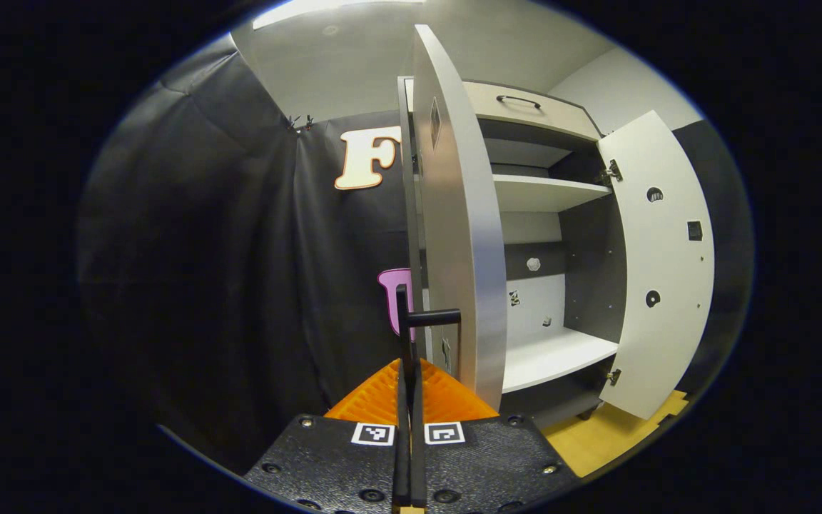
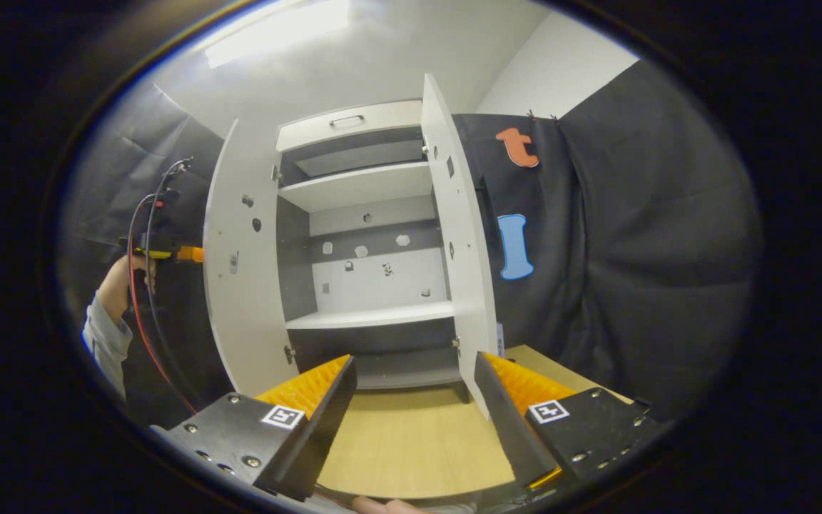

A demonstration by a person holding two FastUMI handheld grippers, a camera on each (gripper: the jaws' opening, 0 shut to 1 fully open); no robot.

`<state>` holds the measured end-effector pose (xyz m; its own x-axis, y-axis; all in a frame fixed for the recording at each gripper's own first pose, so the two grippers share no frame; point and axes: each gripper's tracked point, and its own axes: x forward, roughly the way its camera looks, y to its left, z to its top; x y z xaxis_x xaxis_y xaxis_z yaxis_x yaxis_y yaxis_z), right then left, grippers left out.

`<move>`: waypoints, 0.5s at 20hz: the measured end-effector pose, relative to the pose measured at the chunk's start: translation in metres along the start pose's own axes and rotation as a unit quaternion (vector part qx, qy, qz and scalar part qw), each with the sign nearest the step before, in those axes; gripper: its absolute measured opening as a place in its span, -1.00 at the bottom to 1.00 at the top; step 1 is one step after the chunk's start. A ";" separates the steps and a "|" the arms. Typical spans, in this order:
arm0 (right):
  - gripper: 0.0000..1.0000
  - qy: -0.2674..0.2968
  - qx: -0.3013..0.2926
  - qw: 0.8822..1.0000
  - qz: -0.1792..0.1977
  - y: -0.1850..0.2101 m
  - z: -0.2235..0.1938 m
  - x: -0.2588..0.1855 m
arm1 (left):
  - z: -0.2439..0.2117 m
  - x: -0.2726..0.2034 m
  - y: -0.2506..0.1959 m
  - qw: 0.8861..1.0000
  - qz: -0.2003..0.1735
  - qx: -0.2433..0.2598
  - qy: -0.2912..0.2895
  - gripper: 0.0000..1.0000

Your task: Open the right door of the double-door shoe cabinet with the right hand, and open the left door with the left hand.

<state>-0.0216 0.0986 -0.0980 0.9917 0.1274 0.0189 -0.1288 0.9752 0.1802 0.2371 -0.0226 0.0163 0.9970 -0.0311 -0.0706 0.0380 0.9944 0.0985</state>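
- Tall white double-door shoe cabinet (image 2: 372, 285), upright, shelves bare.
- White panel left door (image 1: 457, 243) swung open, black bar handle (image 1: 431, 318).
- White panel right door (image 1: 657, 264) swung wide open.

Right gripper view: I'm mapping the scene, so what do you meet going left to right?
A hand holding the left claw → left door → cabinet interior → right door → black cloth wall.

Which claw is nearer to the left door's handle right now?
Left. The left claw is shut on the left door's handle, by the open left door. The right claw hangs open over the floor, back from the cabinet.
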 end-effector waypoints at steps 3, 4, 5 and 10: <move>0.96 0.003 -0.003 1.000 -0.002 0.000 0.000 0.000 | 0.000 0.000 0.004 1.000 0.004 0.011 -0.003 -0.97; 0.97 0.003 -0.003 1.000 -0.001 0.001 0.000 0.000 | -0.001 -0.001 0.004 1.000 0.007 0.009 0.001 -0.97; 0.87 0.003 -0.003 1.000 0.001 0.002 0.000 0.000 | -0.007 -0.004 0.003 1.000 0.008 0.006 0.017 -1.00; 0.87 -0.005 -0.003 1.000 0.002 0.005 0.010 0.002 | 0.001 -0.014 0.015 0.999 0.028 0.018 -0.008 -0.43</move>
<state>-0.0205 0.1018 -0.0878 0.9911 0.1298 0.0298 -0.1330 0.9755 0.1752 0.2241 -0.0075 0.0197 0.9986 0.0219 -0.0478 -0.0151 0.9903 0.1383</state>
